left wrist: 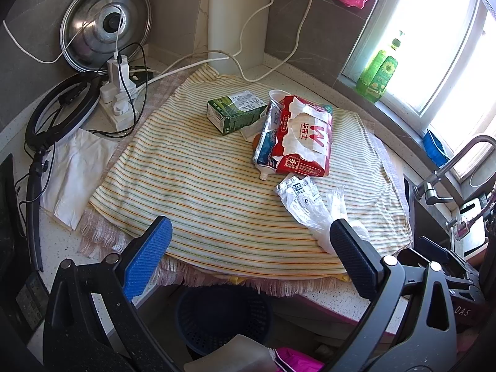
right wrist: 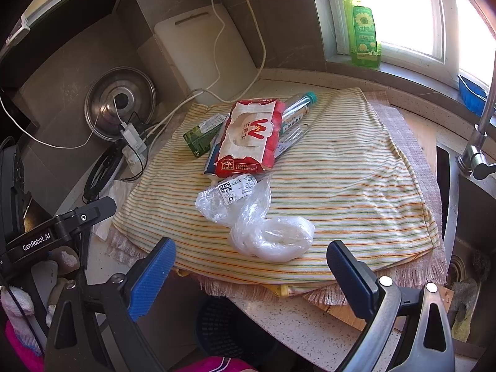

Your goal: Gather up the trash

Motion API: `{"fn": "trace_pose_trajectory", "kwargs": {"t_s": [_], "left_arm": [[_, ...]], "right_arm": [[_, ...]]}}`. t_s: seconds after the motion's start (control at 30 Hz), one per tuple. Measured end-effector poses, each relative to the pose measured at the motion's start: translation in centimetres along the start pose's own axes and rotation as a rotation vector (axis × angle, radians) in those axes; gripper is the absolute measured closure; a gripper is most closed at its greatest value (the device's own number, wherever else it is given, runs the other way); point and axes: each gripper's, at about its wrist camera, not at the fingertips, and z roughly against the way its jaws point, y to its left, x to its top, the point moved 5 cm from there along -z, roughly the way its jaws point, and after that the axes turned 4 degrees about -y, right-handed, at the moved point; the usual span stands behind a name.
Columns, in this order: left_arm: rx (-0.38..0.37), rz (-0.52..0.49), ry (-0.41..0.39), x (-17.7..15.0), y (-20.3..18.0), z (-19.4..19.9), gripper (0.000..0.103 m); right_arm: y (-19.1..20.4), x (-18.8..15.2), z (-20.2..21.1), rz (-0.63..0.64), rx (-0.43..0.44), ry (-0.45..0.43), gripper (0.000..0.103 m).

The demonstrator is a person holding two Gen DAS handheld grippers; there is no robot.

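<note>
Trash lies on a striped cloth [left wrist: 198, 192] [right wrist: 350, 167]: a red-and-white wrapper [left wrist: 302, 136] [right wrist: 251, 136], a green carton [left wrist: 235, 112] [right wrist: 200, 138], a squeezed tube [left wrist: 268, 142], a clear bottle [right wrist: 299, 108], and crumpled clear plastic [left wrist: 313, 207] [right wrist: 263, 220]. My left gripper [left wrist: 251, 241] stands open at the cloth's near edge, left of the plastic. My right gripper [right wrist: 251, 260] is open too, just short of the plastic, nothing between its fingers. A dark blue basket [left wrist: 223, 319] [right wrist: 226, 328] sits below the counter edge.
A power strip with plugs and cables [left wrist: 119, 96] and a pot lid [left wrist: 105, 21] stand at the back left. White tissue [left wrist: 74, 173] lies left of the cloth. A sink with faucet [right wrist: 477, 142] is at right; a green soap bottle [right wrist: 362, 28] stands on the sill.
</note>
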Motion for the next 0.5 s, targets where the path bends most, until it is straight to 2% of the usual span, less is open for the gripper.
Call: {"fn": "trace_pose_trajectory", "kwargs": {"t_s": [0.4,0.5], "left_arm": [[-0.010,0.018,0.021,-0.2,0.1,-1.3,0.000],[-0.018,0.024,0.029,0.2,0.7,-1.7,0.000]], "right_arm": [[-0.7,0.1,-1.0,-0.001,-0.002,0.020,0.005],[-0.4,-0.1,-1.5,0.040,-0.011,0.027,0.007]]}}
